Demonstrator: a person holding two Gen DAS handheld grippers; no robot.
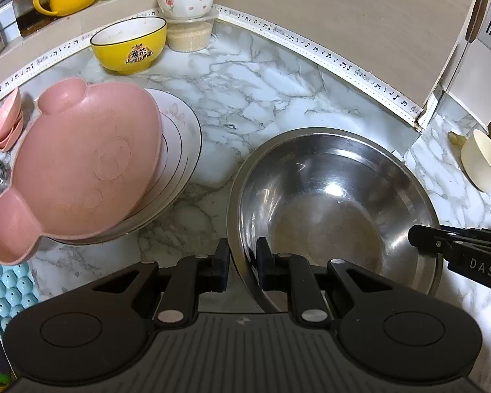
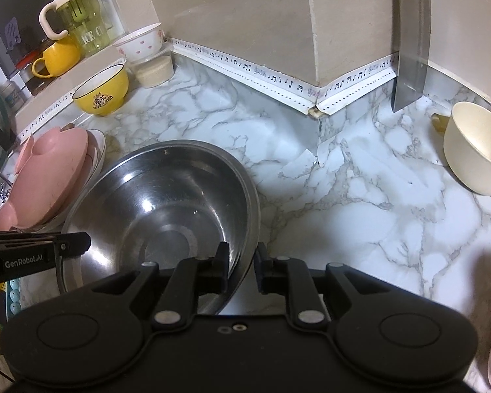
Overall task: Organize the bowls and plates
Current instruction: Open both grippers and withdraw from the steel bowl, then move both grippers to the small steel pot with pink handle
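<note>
Marble-patterned countertop (image 2: 360, 196) runs into a tiled corner edged with a strip of music-note tape, and the landmark on it is the steel mixing bowl (image 1: 330, 196), wide, shiny and apparently dry inside. Both tools are on its rim at once: the left gripper (image 1: 242, 262) straddles the near-left wall, one finger outside and one inside, narrowed to about the thickness of the metal; the right gripper (image 2: 242, 262) does the same on the opposite side of the rim. Whether either pair of pads is truly pinching or merely set around the wall I cannot tell for certain, though the gaps look nearly taken up.

Left of the steel bowl, just beside it, a pink pig-shaped plate (image 1: 78, 170) lies tilted on a stack of white plates (image 1: 180, 150). Behind that stack stands a yellow bowl (image 1: 129, 47), and further back a white flowered bowl (image 1: 186, 0) on a lidded tub. Well to the right of the steel bowl a cream cup (image 2: 474, 150) lies tipped toward the camera, with a cleaver (image 2: 412, 42) leaning on the wall behind it.

My judgement: the bowl is stiff and light for its size, but thin, polished and slippery, so a single pinch would let it swing. Opposed rim grips, kept level, suit it best; the ceramic plates nearby would chip if it knocked them
</note>
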